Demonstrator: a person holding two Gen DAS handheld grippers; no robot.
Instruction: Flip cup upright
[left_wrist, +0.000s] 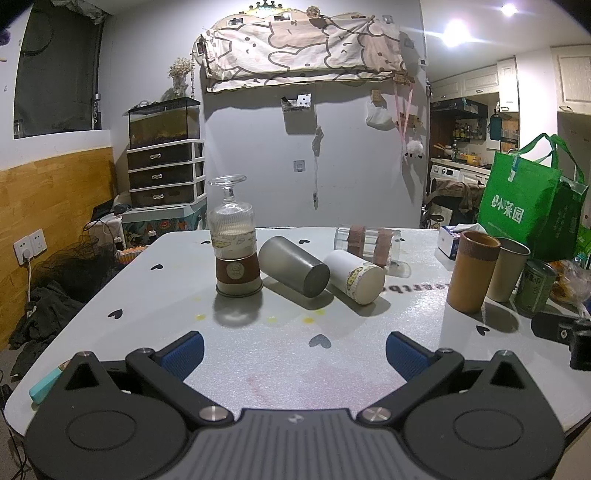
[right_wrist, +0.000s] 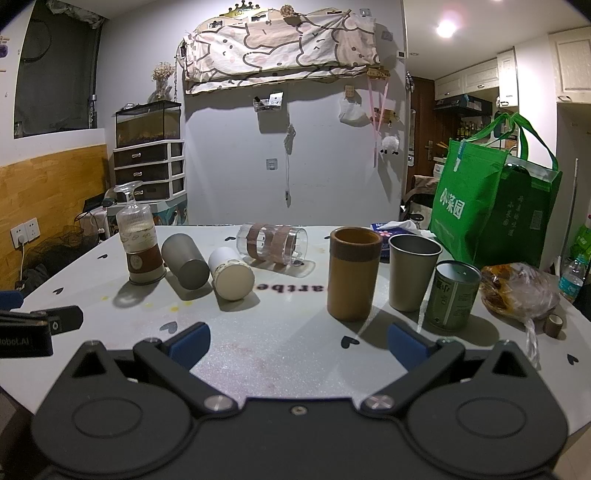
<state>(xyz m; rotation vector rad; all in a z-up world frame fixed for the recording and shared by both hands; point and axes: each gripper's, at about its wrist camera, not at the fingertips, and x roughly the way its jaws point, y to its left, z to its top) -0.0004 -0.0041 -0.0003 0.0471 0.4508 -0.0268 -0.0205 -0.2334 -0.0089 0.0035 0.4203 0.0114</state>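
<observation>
- Both claws empty, jaws spread wide: left gripper (left_wrist: 294, 350), right gripper (right_wrist: 297, 347). Neither touches anything.
- Which cup is meant isn't given; three lie on their sides on the table (left_wrist: 369, 332).
- Steel cup (left_wrist: 293, 266): ahead of the left gripper, almost dead centre. Closed base faces the claw and slightly right; long axis runs away and to the left.
- White cup (left_wrist: 354, 276): just right of the steel one, touching or nearly so, base toward the claw, axis roughly parallel.
- Clear cup (left_wrist: 367, 243): farther back, axis roughly crosswise to the claw.
- From the right gripper all three sit ahead and left: steel cup (right_wrist: 184, 266), white cup (right_wrist: 231, 273), clear cup (right_wrist: 273, 244). Straight ahead and right of it are already-upright cups, e.g. the brown cup (right_wrist: 354, 273).
- Judgement: left gripper is better lined up with steel and white. Bases point at the claw, so grip across the wall, not end-on.
- Risk: upside-down stacked glass (left_wrist: 232, 236) stands just left of the steel cup.
</observation>
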